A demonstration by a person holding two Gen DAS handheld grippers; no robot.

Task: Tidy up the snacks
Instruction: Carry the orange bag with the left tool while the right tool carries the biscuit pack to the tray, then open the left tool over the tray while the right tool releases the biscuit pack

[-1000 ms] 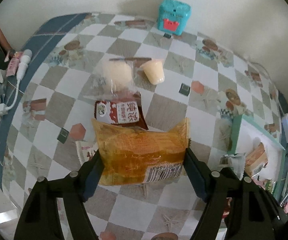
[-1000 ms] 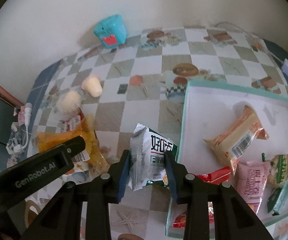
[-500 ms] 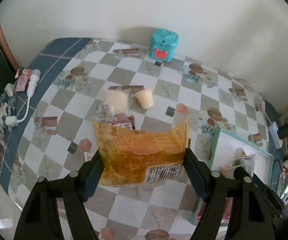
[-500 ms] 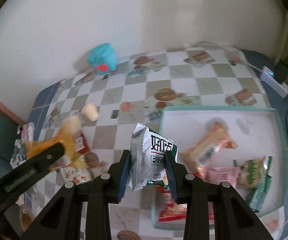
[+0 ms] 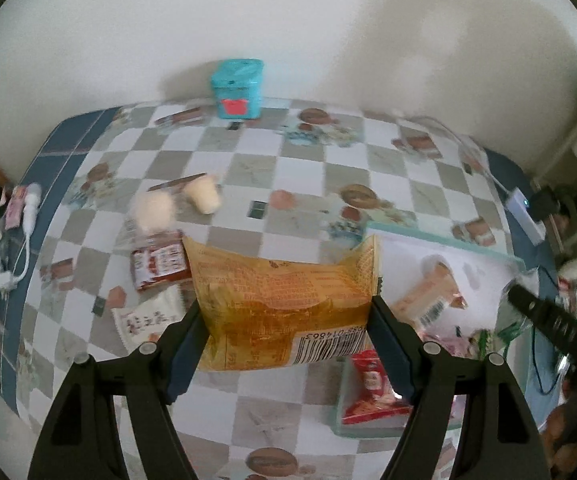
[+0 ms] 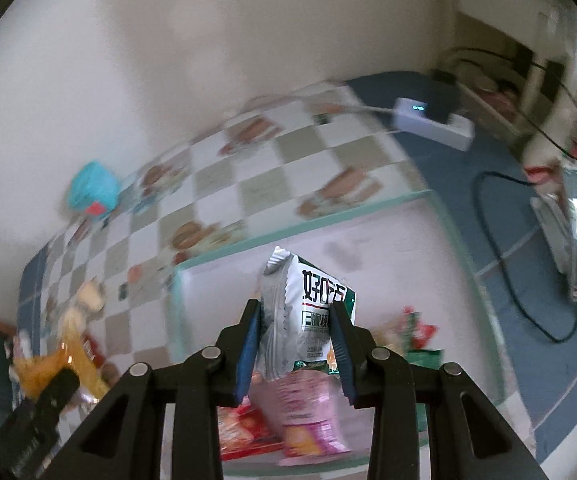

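Clamped in the left tool: a yellow snack bag, pinched at both side edges and carried clear above the counter, just short of the tray's near-left corner. Clenched in the right tool: a white-and-green snack packet, held upright directly over the mint-rimmed tray. Below that packet, already in the tray: a pink pouch, a red packet and a green wrapper, with an orange-wrapped snack further in.

Best handled, judging by the layout, by lowering the white-and-green packet onto the bare white floor of the tray beyond the pile, releasing only once low, then bringing the yellow bag over the rim; worth watching is the crossing of the two tools, close together at the tray's left side.

Left of the tray, not yet sorted: a white packet, a red-brown packet, a pale bagged bun and a small cream cup. Beyond the tray, against the wall: a teal box. Right of the tray: a white power strip and trailing cables, clear of the drop path.
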